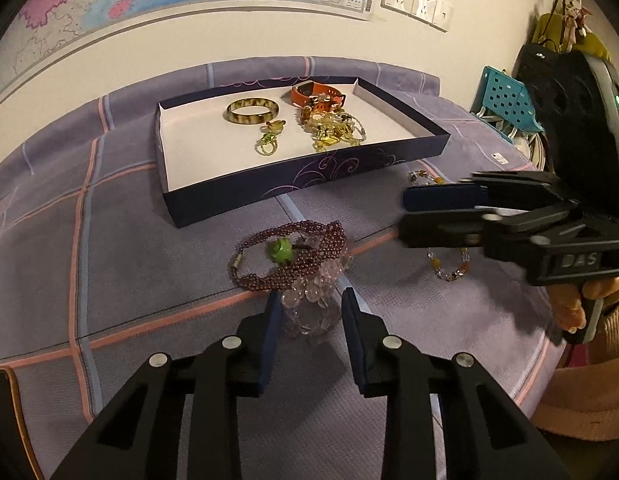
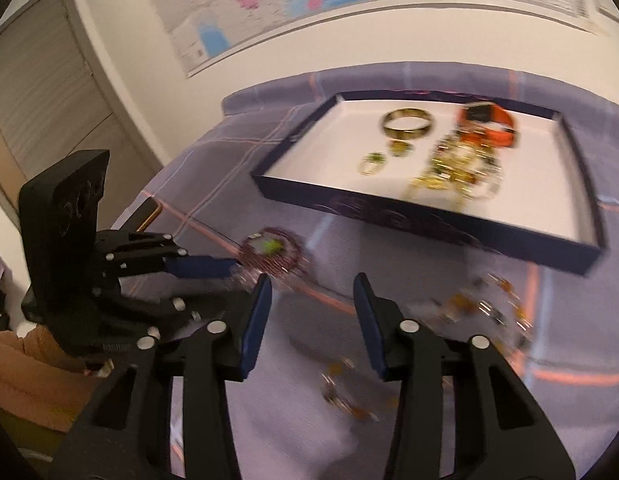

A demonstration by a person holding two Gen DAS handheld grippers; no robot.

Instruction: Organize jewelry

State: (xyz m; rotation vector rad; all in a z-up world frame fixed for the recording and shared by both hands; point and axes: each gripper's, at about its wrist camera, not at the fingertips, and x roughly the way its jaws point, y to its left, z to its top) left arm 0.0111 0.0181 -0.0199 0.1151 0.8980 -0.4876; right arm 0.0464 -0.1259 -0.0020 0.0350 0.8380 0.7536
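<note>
My left gripper (image 1: 311, 300) stands low over the checked cloth, shut on a clear pink crystal bracelet (image 1: 309, 316) that fills the gap between its blue pads. Just beyond lies a purple bead bracelet (image 1: 329, 240) with a green charm (image 1: 280, 250). My right gripper (image 2: 313, 282) is open with nothing between its fingers, above a loose amber bead strand (image 2: 489, 304) spread on the cloth. From the left wrist view it (image 1: 403, 216) reaches in from the right. The dark box tray (image 1: 301, 184) holds a mottled bangle (image 1: 252, 110), an orange watch (image 1: 317, 94), yellow beads (image 1: 333, 128) and small rings (image 1: 269, 140).
A map and wall sockets (image 1: 419, 0) hang behind the table. A teal basket (image 1: 505, 100) and a dark bag stand at the right. A dark flat object (image 2: 149, 212) lies at the table's left edge, near a door (image 2: 41, 92). A hand (image 1: 569, 312) holds the right gripper.
</note>
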